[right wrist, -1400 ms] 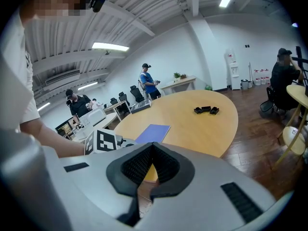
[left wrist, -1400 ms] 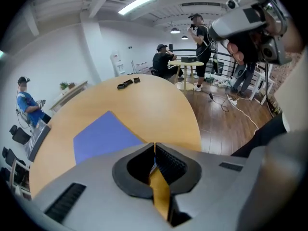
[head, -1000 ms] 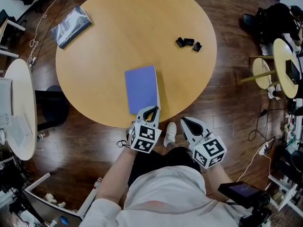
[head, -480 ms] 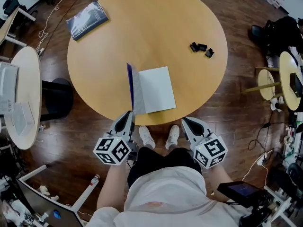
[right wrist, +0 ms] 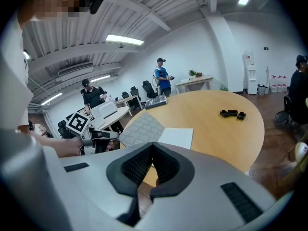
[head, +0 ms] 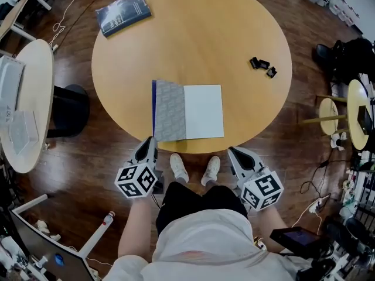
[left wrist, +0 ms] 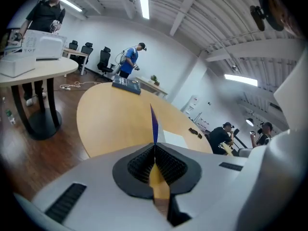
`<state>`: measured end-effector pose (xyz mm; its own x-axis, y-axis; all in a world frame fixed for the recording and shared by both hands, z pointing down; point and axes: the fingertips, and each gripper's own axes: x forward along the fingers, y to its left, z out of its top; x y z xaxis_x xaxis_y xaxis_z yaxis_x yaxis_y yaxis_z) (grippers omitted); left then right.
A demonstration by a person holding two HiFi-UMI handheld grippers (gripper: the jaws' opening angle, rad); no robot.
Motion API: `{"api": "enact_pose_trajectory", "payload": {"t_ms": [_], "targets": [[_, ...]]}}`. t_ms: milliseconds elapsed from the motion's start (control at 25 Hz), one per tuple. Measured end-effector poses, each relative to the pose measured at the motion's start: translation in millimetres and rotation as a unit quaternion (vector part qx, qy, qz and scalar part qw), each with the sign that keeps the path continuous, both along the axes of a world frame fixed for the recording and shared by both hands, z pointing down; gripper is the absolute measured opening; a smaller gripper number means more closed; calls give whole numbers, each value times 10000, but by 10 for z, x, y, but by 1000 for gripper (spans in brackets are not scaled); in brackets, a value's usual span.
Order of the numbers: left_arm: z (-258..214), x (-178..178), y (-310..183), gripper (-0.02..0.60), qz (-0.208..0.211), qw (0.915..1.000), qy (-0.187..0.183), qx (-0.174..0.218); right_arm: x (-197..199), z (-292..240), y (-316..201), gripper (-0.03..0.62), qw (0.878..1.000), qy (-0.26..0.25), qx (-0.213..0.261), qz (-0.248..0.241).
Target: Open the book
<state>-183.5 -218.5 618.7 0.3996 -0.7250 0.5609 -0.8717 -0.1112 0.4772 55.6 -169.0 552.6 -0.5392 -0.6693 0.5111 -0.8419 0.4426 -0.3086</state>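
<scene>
Since half a second ago, the cover swung wider left; the book lay open at the table's near edge. My left claw and right claw hung pressed together, empty, off the table.

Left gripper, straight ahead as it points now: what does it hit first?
Probably the book's blue cover, dead ahead of the left gripper's shut jaws; height is unclear, so the table edge might come first.

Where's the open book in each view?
Head view: open book centre, near edge of the table.
Left gripper view: blue cover edge-on, rising from the jaws.
Right gripper view: centre, above the jaws.
Shared landmark: black pieces on the table.
</scene>
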Motion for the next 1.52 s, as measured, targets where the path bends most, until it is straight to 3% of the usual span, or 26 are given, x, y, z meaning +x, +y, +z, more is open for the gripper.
{"api": "enact_pose_trajectory", "payload": {"t_ms": [120,320,560,760,1040,1320,1520], "targets": [[207,-172,3,14,-88,9996,-207,-140,-49,23,7,-5,10000,65,-42,1],[555,-335,-6,14,65,9945,-1025,-223,-120,81,-12,-5,9999,142,-52,15],[808,-358,-42,15,438,9800,-1882,-470,-183,93,-37,-5,9998,190,-40,46],[566,-346,-93,15,266,9835,-1763,-311,-160,-5,-130,-5,9998,136,84,87],[-290,-132,-75,14,445,9852,-1587,463,-53,-279,-352,-5,9986,-171,451,215],[-1252,241,-106,14,451,9820,-1226,1364,179,-741,-478,-5,9941,-328,990,301],[-1958,537,-87,14,617,9720,-977,2044,274,-1210,-531,-5,9881,-417,1460,242]]}}
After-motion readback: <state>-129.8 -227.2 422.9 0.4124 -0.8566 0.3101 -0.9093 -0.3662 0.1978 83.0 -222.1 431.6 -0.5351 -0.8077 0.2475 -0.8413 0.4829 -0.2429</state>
